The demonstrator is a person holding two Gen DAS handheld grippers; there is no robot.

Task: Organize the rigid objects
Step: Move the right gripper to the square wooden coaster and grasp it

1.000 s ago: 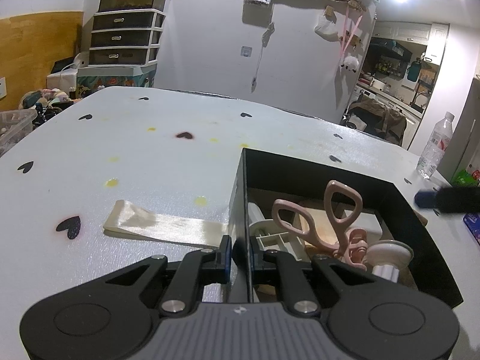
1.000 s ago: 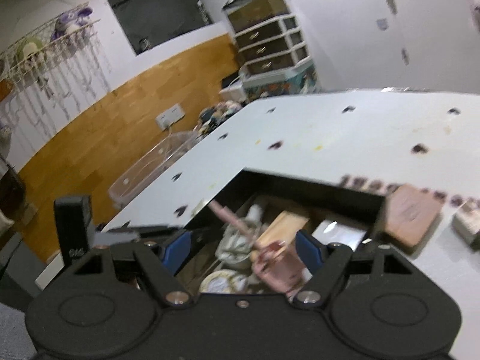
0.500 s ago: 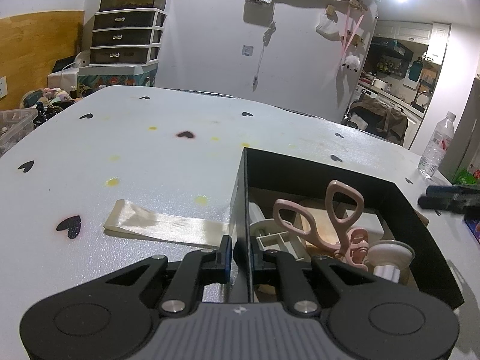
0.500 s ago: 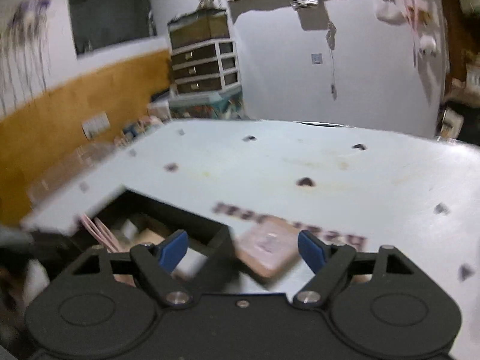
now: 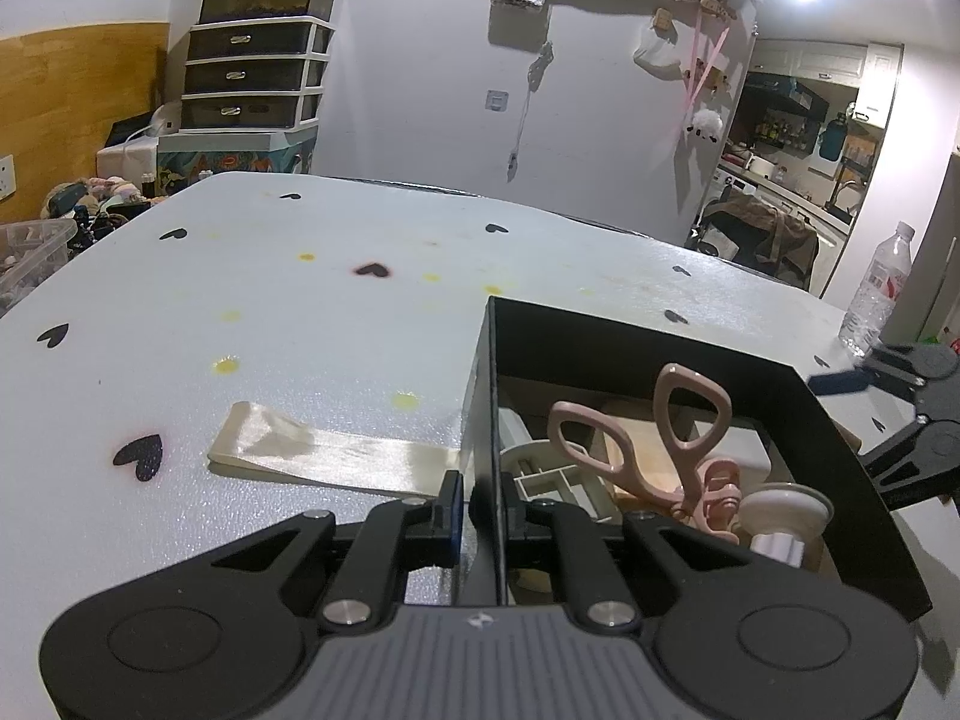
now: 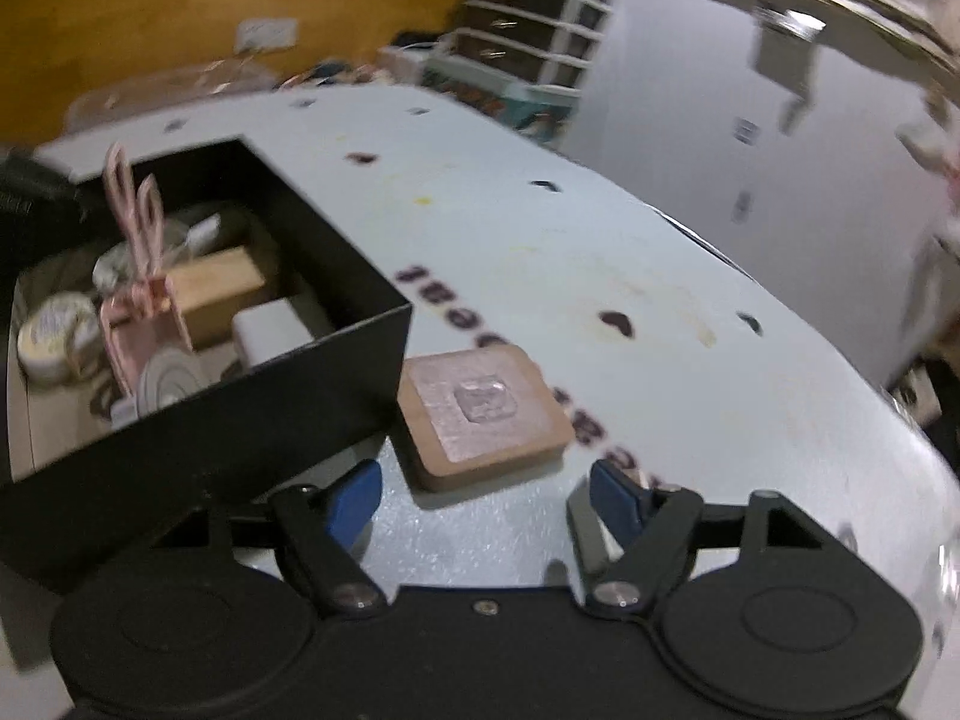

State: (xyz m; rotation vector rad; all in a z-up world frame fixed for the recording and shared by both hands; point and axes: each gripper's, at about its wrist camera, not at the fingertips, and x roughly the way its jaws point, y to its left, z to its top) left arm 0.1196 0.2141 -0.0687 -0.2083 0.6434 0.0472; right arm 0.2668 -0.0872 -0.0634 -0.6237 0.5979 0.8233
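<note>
A black box [image 5: 636,333] sits on the white table and holds pink scissors [image 5: 672,432], a wooden block, white pieces and a round white part. My left gripper [image 5: 480,504] is shut on the box's left wall. In the right wrist view the black box [image 6: 336,252] is at the left. A square brown wooden block [image 6: 480,414] with a clear inset lies on the table beside the box's corner. My right gripper [image 6: 489,501] is open, just in front of this block, and its fingers straddle the block's near side. The right gripper also shows at the right edge of the left wrist view [image 5: 900,414].
A cream ribbon strip [image 5: 336,456] lies on the table left of the box. A water bottle [image 5: 876,291] stands at the table's far right edge. The table [image 5: 300,312] bears black heart marks and yellow spots. Drawers and clutter stand beyond the far edge.
My right gripper has swung from above the box's inside to the brown wooden block outside it and come down close. The left gripper and box have not moved.
</note>
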